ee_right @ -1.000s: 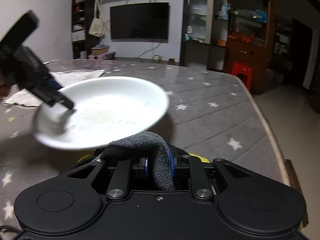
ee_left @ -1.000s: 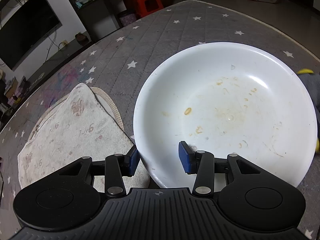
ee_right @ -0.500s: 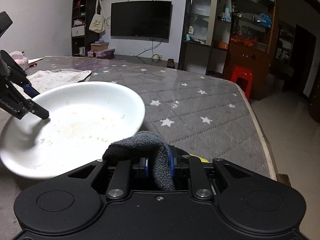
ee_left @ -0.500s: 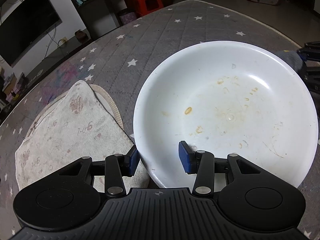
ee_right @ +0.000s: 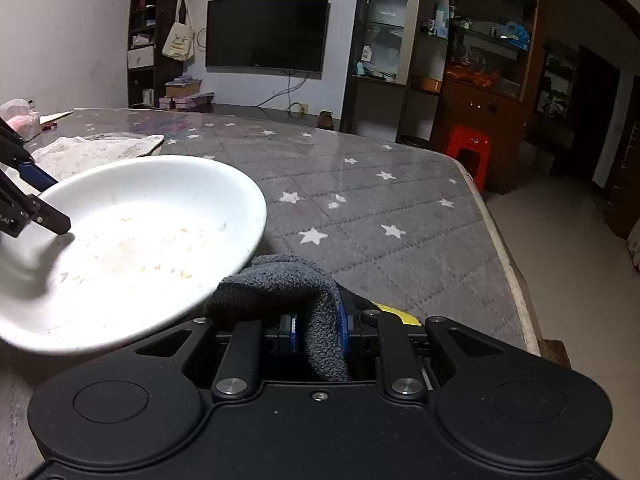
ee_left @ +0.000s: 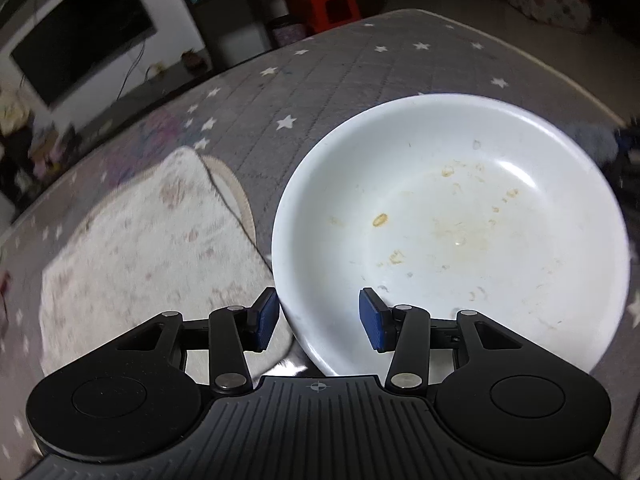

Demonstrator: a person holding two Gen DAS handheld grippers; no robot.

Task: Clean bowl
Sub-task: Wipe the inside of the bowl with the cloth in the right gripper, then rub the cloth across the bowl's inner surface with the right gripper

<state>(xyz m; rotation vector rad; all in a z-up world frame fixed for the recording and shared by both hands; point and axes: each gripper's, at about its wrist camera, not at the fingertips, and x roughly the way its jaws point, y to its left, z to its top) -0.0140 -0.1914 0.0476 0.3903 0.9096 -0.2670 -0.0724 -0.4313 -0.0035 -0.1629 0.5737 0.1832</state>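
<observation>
Viewing from the right alone reveals right tool [ee_right: 318, 332] clenching cloth [ee_right: 280, 280]; left tool [ee_left: 319, 316] grips bowl [ee_left: 460, 220].

Grey star-patterned counter [ee_right: 400, 208] carries a stained pale cloth [ee_left: 132, 248]. Beyond it: wall-mounted television [ee_right: 266, 34], red stool [ee_right: 468, 152], hanging tote bag [ee_right: 179, 42].

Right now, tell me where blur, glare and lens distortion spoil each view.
Left wrist view: the pale cloth and the room behind are motion-smeared, a bright glint sits inside the white bowl, and the table edge bows. Right wrist view: mostly sharp, only the bowl's near rim is smeared; the tabletop shines, and the shelves lean inward.
</observation>
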